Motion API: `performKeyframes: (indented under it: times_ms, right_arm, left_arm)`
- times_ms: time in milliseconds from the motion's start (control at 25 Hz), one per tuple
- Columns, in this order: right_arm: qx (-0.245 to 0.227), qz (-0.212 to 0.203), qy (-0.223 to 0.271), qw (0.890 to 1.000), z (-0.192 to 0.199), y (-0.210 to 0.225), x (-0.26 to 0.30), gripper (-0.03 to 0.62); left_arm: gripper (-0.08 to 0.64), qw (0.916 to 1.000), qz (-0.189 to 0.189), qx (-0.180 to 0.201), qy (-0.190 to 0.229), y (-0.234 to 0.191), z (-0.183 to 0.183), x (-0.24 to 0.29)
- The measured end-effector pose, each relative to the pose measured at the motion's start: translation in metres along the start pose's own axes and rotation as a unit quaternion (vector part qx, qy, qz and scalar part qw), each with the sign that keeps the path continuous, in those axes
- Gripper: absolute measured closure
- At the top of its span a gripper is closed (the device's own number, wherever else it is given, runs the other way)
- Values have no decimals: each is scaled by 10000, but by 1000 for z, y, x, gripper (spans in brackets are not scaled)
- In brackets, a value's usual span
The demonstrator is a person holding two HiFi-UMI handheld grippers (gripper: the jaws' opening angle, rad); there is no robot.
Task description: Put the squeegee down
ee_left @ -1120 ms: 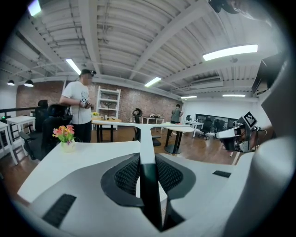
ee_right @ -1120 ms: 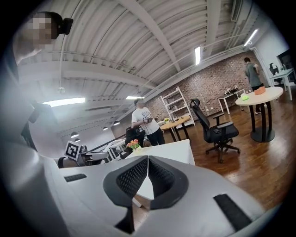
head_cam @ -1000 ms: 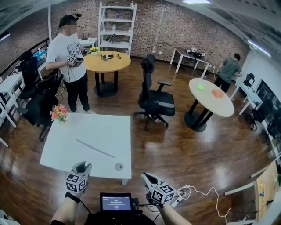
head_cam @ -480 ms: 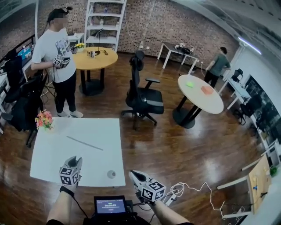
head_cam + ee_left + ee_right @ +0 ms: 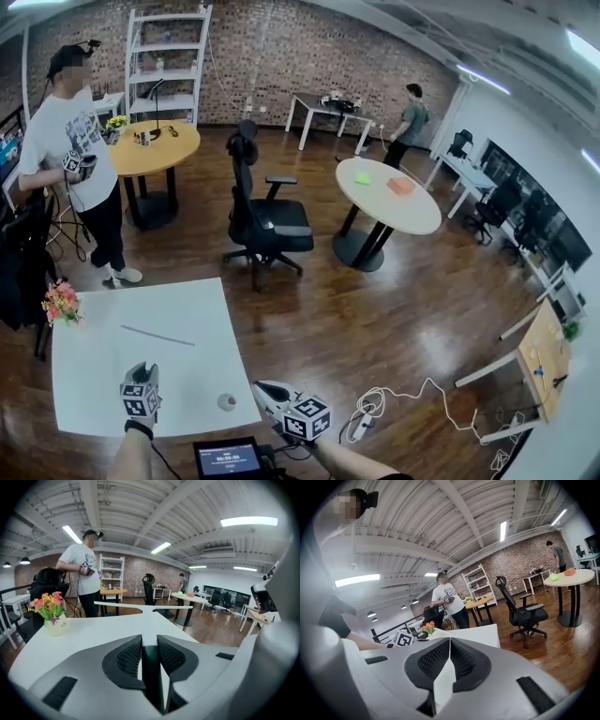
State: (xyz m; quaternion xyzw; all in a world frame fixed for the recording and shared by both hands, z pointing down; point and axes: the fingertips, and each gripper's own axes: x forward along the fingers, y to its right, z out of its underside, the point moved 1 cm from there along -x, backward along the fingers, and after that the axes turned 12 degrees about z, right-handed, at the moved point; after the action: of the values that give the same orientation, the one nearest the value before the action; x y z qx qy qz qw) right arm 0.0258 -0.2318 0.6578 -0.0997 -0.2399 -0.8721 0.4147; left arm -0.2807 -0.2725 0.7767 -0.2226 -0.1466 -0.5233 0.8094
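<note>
Nearest us, the small screen (image 5: 228,459) at the bottom edge shows a readout, too small to read. The cubes on both claws carry only black-and-white square markers, no text.

Right claw (image 5: 449,641): pads together, nothing between them, just off the desk (image 5: 94,375) corner.

Left claw (image 5: 150,639): clamped on the squeegee (image 5: 164,606) handle. The dark grip sits between the pads, and the white shaft runs forward to the crossbar blade out over the desk. We can't tell if the blade touches the surface.

A small round grey item (image 5: 226,401) sits on the desk between the two claws, apart from both.

Progress, as we judge it: the squeegee is at the desk but not put down. What's left is to lower it until it lies flat, open the left claw and back off.

The flower pot (image 5: 61,302) is at the far left corner, clear of the blade. Its print is unreadable.

Beyond that are an office chair (image 5: 258,220), round tables and a person in a white T-shirt (image 5: 75,141) whose shirt graphic isn't legible. We find no brand marks anywhere.
</note>
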Motion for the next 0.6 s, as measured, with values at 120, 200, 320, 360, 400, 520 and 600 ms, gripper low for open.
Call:
performKeyframes:
  times_ms: [120, 200, 320, 360, 400, 520, 600]
  right_arm:
    - [2, 99, -21, 9999, 0, 4, 6, 563]
    - [29, 162, -28, 9999, 1, 6, 9, 563]
    - [76, 189, -72, 9998, 4, 5, 13, 563]
    - [78, 205, -80, 9997, 3, 5, 14, 563]
    - [76, 228, -88, 9997, 3, 6, 14, 563]
    - [82, 300, -110, 9995, 5, 9, 14, 563]
    - [97, 310, -131, 9994, 6, 8, 14, 563]
  left_arm:
    - [474, 9999, 41, -22, -110, -11, 10, 17]
    - [474, 9998, 29, -47, -208, -20, 18, 26]
    - [474, 9993, 9, -82, -360, -32, 31, 39]
    - [474, 9991, 1, -66, -414, -35, 34, 43]
    - [474, 9989, -13, -50, -462, -37, 37, 46]
    - [474, 9983, -58, -81, -569, -43, 48, 56]
    - [474, 9979, -72, -99, -641, -45, 53, 61]
